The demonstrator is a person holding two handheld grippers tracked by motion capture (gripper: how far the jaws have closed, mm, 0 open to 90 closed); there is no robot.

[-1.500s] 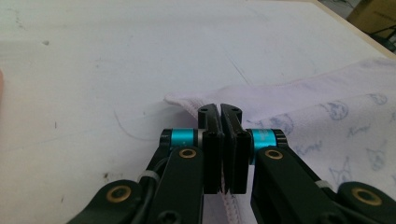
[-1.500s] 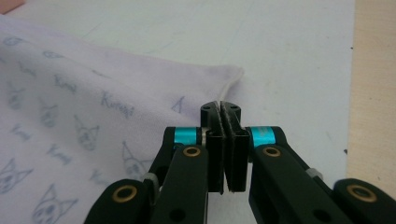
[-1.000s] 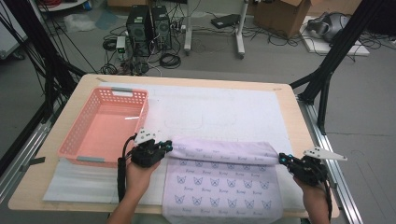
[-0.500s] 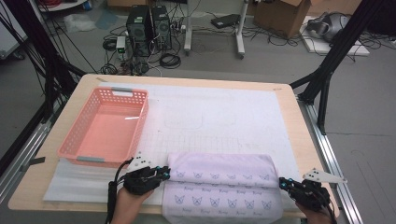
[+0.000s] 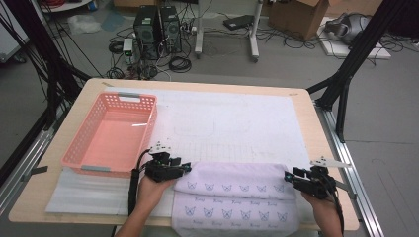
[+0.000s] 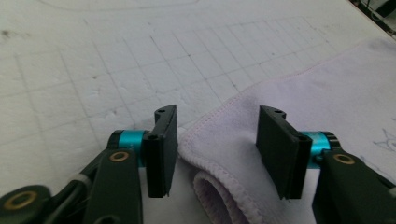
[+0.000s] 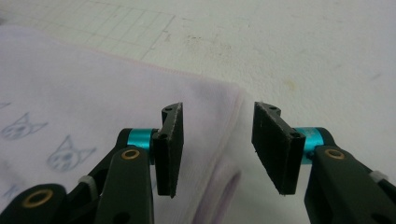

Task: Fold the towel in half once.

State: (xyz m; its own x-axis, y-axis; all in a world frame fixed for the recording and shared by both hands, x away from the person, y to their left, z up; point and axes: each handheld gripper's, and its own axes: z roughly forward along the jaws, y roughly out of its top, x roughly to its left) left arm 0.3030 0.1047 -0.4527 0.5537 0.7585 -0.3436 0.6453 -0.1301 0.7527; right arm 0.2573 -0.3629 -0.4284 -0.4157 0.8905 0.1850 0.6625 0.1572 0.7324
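the towel [image 5: 237, 197] lies at the near edge of the table [image 5: 316, 123], on the white mat [image 5: 232, 123], just to the right of the pink basket [image 5: 111, 133]. its far edge is folded over toward the person, so a plain band lies across the top of the towel and rows of little cat faces show below it, running down to the table's near edge.

the left gripper [image 5: 185, 168] sits at the towel's left end, at the end of the fold. in the left gripper view its jaws stand apart, one on each side of the doubled hem, with the cloth lying loose between them and not pinched. the right gripper [image 5: 288, 176] sits at the towel's right end, and in the right gripper view its jaws are likewise spread, straddling the towel's corner without pressing it.

judging from this, one fold is laid down and let go, with both claws opened at its ends. the towel is not yet a compact bundle: most of its printed face is uncovered, so at least another fold looks to be left. the basket beside the towel is empty, and if the towel belongs there, that step is also not done.
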